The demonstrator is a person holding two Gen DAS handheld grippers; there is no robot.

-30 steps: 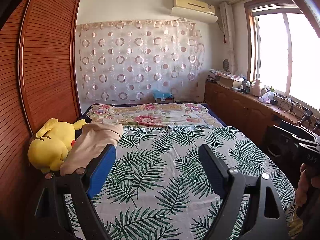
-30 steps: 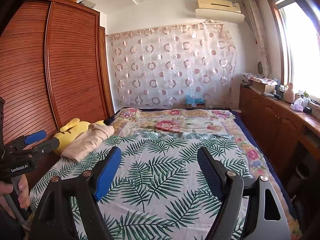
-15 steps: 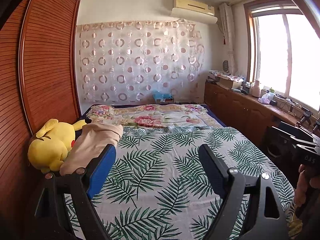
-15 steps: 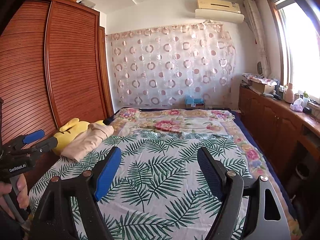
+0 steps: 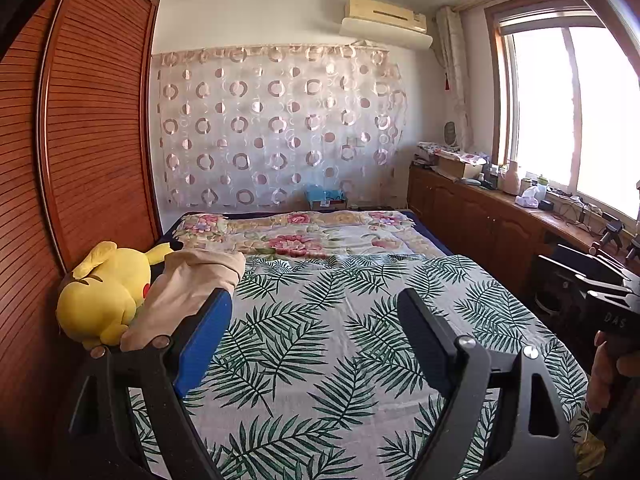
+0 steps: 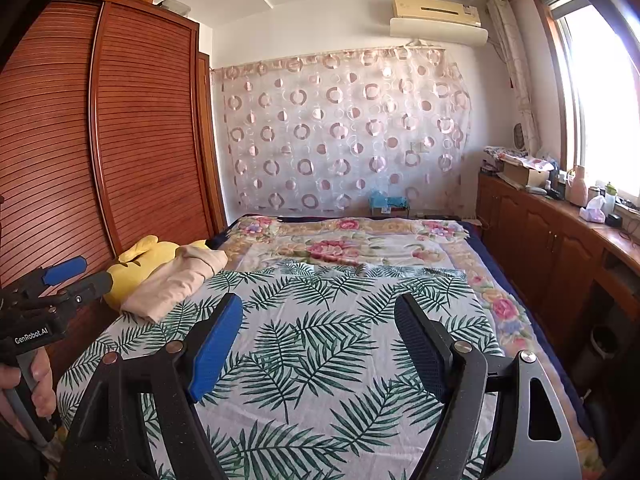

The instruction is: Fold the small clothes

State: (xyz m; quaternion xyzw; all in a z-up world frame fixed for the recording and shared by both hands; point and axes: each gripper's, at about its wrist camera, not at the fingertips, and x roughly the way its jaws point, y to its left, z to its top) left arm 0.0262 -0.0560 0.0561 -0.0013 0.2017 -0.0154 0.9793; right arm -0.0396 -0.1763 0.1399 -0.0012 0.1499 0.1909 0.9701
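Two empty grippers, fingers wide: left gripper [image 6: 70, 276] reads "GenRobot.AI", right gripper [image 5: 612, 300] perhaps "DAS".

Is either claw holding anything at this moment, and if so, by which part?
Nothing is held. The left claw and right claw both stand open over the bed; the beige garment lies untouched.

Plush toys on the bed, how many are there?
1. A yellow plush toy lies at the bed's left edge by the wardrobe, partly under beige folded cloth. More could be hidden behind it.

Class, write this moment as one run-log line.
left gripper: open, empty | right gripper: open, empty | beige garment: beside yellow plush toy | bed: untouched
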